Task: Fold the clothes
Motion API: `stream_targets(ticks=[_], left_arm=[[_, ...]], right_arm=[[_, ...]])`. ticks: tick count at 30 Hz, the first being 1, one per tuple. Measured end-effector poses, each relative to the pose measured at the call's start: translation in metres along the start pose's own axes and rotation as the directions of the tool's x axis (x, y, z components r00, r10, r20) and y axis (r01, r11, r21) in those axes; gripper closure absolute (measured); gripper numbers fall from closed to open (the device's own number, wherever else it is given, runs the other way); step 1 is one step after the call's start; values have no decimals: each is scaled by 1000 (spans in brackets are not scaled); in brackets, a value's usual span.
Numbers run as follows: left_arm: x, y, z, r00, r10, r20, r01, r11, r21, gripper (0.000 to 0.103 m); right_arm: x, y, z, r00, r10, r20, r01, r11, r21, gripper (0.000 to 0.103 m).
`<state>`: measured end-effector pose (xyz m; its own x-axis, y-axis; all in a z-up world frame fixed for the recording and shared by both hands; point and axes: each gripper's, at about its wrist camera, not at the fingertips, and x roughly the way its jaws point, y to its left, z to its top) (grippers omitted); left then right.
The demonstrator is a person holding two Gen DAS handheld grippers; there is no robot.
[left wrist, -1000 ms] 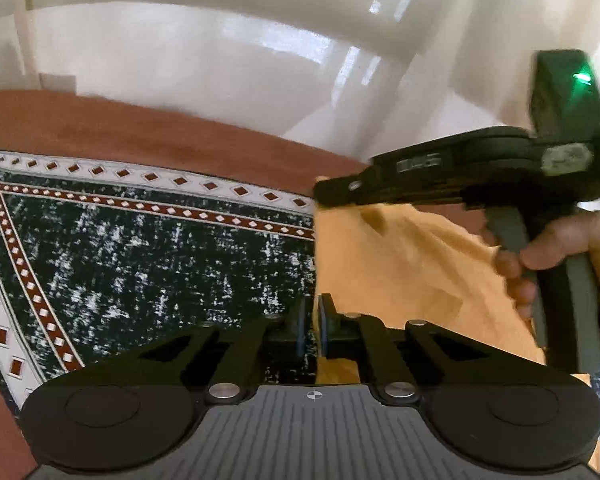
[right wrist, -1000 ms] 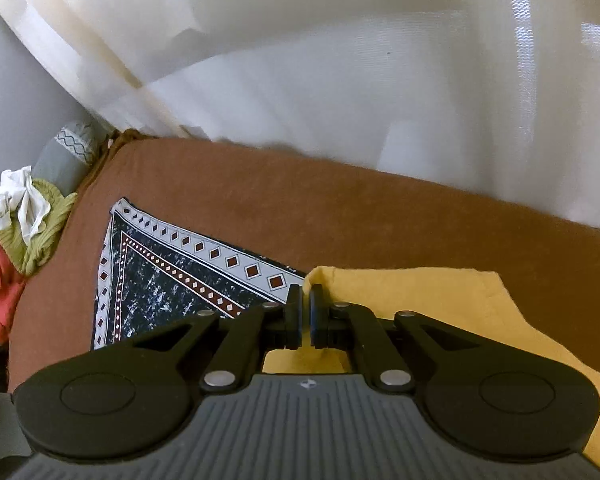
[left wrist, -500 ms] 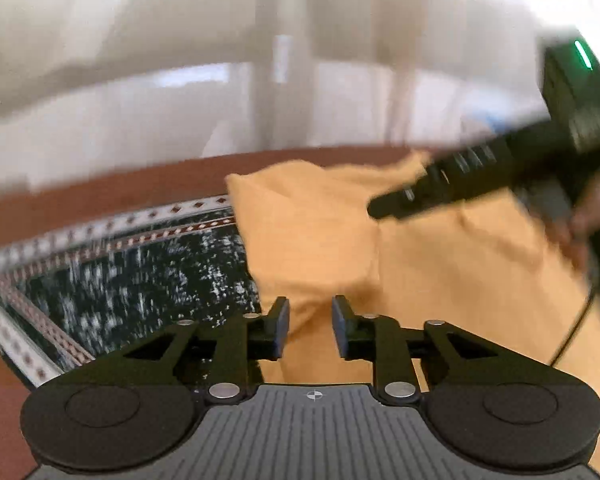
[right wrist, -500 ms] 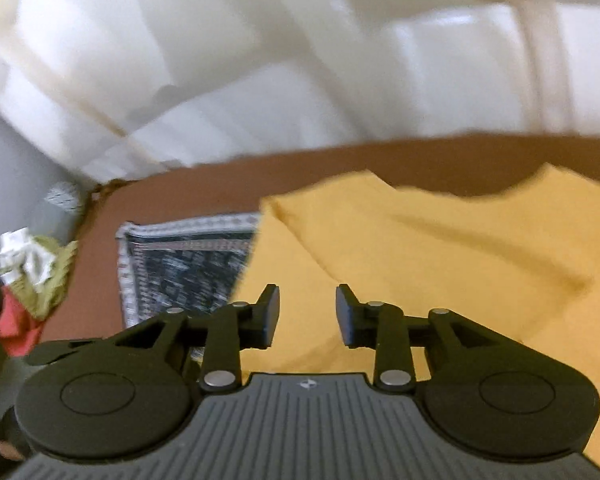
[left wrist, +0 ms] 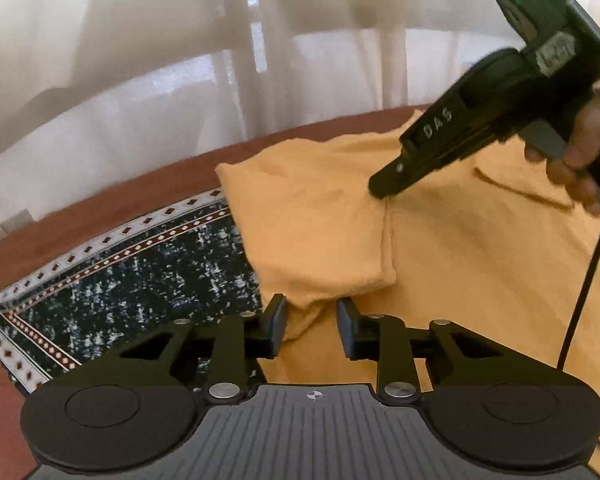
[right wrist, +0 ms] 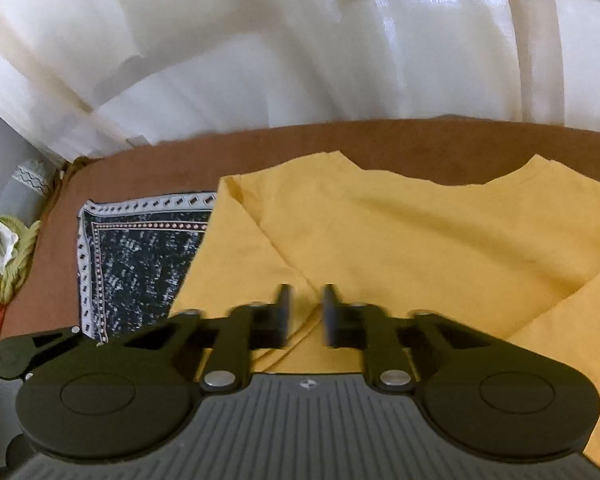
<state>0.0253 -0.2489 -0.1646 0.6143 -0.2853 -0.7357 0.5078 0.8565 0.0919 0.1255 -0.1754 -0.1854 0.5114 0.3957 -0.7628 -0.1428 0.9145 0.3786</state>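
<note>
A yellow T-shirt (left wrist: 480, 272) lies spread on a brown surface (left wrist: 100, 216), one sleeve folded in over its body. My left gripper (left wrist: 311, 320) hovers at that sleeve's lower corner. Its jaws are apart and closing, with a bump of yellow cloth between them, unpressed. My right gripper (left wrist: 382, 188), held by a person's hand (left wrist: 580, 160), touches its tip to the shirt near the sleeve seam. In the right wrist view the right gripper (right wrist: 307, 312) has blurred jaws closing over a crease of the shirt (right wrist: 420, 240), a gap still showing.
A dark patterned cloth (left wrist: 140, 280) with a diamond border lies left of the shirt, partly under it. White curtains (right wrist: 300, 60) hang behind the surface. A heap of green, white and red clothes (right wrist: 4, 256) sits at the far left. A black cable (left wrist: 584, 292) trails over the shirt.
Both grippers, shut on the shirt's edge a second ago, have let go and swung over the shirt. The right jaws have narrowed since half a second ago.
</note>
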Motion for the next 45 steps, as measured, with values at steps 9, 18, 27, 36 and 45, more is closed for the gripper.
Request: stream_targets(ticks=[9, 18, 27, 36, 45], left_arm=[[-26, 54, 16, 986, -148, 82, 168, 927, -337, 61], [15, 26, 15, 981, -195, 0, 187, 940, -285, 64], [5, 18, 16, 991, -132, -1, 129, 971, -203, 63], [-89, 36, -7, 976, -178, 128, 209, 932, -295, 46], [-161, 7, -86, 978, -207, 2, 199, 937, -287, 41]], right_arm=[[-30, 25, -20, 991, 115, 67, -112, 993, -44, 88], [-14, 41, -61, 996, 92, -10, -93, 993, -68, 90], [-31, 32, -75, 997, 72, 15, -72, 997, -8, 88], [-177, 35, -85, 968, 16, 252, -14, 1000, -12, 74], [-305, 23, -193, 945, -135, 298, 119, 990, 70, 60]])
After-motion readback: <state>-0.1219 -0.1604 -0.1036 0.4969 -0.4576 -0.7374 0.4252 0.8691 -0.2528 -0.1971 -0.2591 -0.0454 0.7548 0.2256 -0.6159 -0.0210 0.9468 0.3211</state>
